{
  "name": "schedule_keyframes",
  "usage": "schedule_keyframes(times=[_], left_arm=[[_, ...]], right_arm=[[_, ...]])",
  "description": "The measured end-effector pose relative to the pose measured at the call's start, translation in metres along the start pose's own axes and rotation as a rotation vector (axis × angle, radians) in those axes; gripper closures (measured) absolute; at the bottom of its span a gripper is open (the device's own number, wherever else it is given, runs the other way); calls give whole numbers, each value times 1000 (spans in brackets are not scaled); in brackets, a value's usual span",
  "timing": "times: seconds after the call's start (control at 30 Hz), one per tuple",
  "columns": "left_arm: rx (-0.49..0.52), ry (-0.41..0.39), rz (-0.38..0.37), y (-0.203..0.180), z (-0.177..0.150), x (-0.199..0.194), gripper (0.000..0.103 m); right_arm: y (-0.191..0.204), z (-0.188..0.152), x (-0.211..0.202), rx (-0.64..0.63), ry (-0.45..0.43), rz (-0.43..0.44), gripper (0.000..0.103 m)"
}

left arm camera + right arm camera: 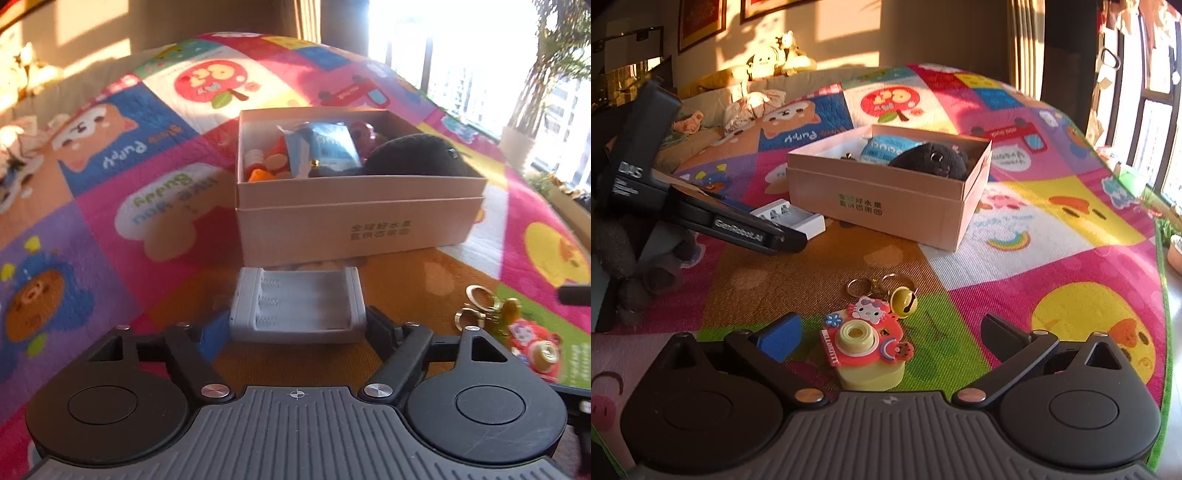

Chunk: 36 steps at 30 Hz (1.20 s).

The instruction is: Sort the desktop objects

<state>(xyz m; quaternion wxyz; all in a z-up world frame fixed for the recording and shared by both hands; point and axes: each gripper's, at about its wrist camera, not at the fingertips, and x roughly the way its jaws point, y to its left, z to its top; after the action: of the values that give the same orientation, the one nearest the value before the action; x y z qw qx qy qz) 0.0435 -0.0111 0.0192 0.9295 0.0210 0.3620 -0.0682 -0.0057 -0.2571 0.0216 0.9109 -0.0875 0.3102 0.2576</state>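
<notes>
A white battery charger [295, 306] with empty slots lies on the mat just in front of the pink cardboard box [362, 218]. My left gripper [295, 325] straddles it, and both pads meet its short sides. In the right wrist view the left gripper [757, 232] and the charger [798, 218] show at the left. A red and yellow toy-camera keychain [868, 347] with a gold bell [904, 302] and key rings lies between the wide-apart fingers of my right gripper [890, 326], touching neither. The box [879, 206] holds a black plush toy [931, 158], a blue packet [882, 147] and small items.
A colourful cartoon play mat [1052, 266] covers the surface. The keychain [528, 343] also shows at the right of the left wrist view. Plush toys [775, 59] and cloth lie on a sofa behind. Windows and a potted plant [524, 122] stand to the right.
</notes>
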Motion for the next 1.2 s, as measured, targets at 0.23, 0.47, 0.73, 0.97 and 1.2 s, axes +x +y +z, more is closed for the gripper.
schedule_keyframes(times=[0.23, 0.47, 0.73, 0.97, 1.2], left_arm=[[46, 7, -34, 3, -29, -33, 21], [58, -102, -68, 5, -31, -80, 21], [82, -336, -63, -4, 30, -99, 21], [21, -293, -52, 9, 47, -68, 21], [-31, -267, -33, 28, 51, -42, 21]], right_arm=[[9, 2, 3, -38, 75, 63, 45], [18, 19, -31, -127, 38, 87, 59], [1, 97, -100, -126, -215, 60, 60], [-26, 177, -43, -30, -260, 2, 60], [-58, 177, 26, 129, -247, 4, 31]])
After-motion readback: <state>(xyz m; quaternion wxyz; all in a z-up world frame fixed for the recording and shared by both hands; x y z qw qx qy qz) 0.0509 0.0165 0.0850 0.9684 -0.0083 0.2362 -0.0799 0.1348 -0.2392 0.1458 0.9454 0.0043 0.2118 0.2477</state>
